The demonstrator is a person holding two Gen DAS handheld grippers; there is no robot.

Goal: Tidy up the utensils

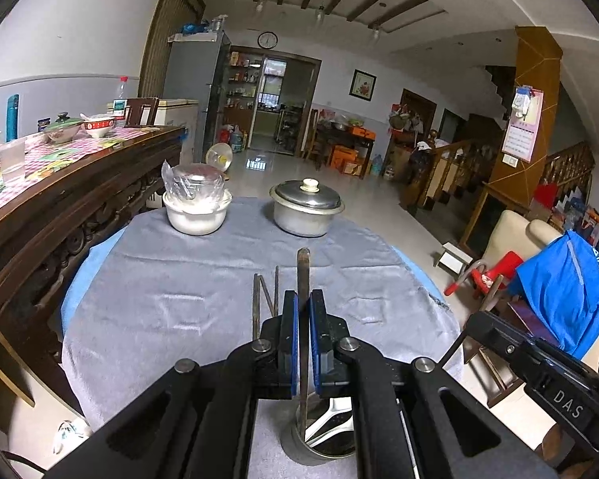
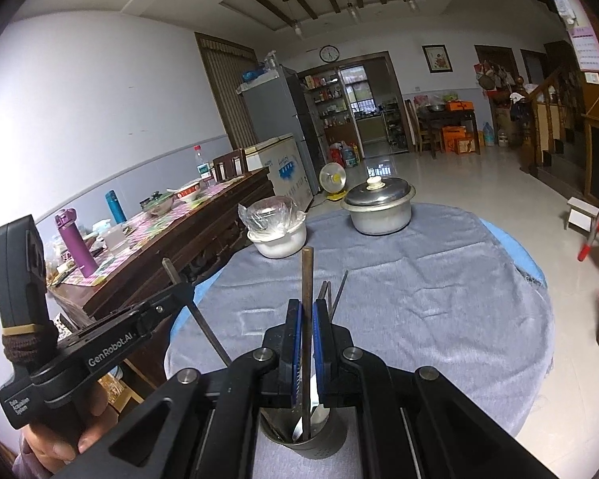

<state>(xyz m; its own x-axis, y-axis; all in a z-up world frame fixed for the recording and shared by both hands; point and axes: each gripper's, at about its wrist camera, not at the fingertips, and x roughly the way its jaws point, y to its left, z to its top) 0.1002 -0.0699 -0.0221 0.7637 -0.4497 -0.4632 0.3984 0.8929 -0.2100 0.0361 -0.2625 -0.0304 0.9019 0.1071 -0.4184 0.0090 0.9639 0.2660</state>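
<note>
**Each tool grips a utensil above the metal cup**

Left wrist view: the left tool [image 1: 303, 343] has its blue-padded jaws nearly closed on a thin, flat, dull brown utensil handle [image 1: 302, 275]. Its long axis runs straight up and down at centre frame, the top end rising above the jaws and the lower end dropping into a round metal cup [image 1: 323, 443] at the bottom centre. A white plastic spoon [image 1: 327, 419] leans inside the cup. Just left of the jaws, several dark chopsticks [image 1: 265, 299] stand on end. The grey-clothed surface [image 1: 171, 299] carries a white bowl [image 1: 197, 213] and a lidded pot [image 1: 305, 209] at its far edge.

Right wrist view: the right tool [image 2: 307, 343] is pinched on a brown chopstick [image 2: 307, 279], held vertical at centre frame with its lower end inside the cup [image 2: 303, 435]. The left tool [image 2: 100, 343] reaches in from the lower left, its handle slanting diagonally.
</note>
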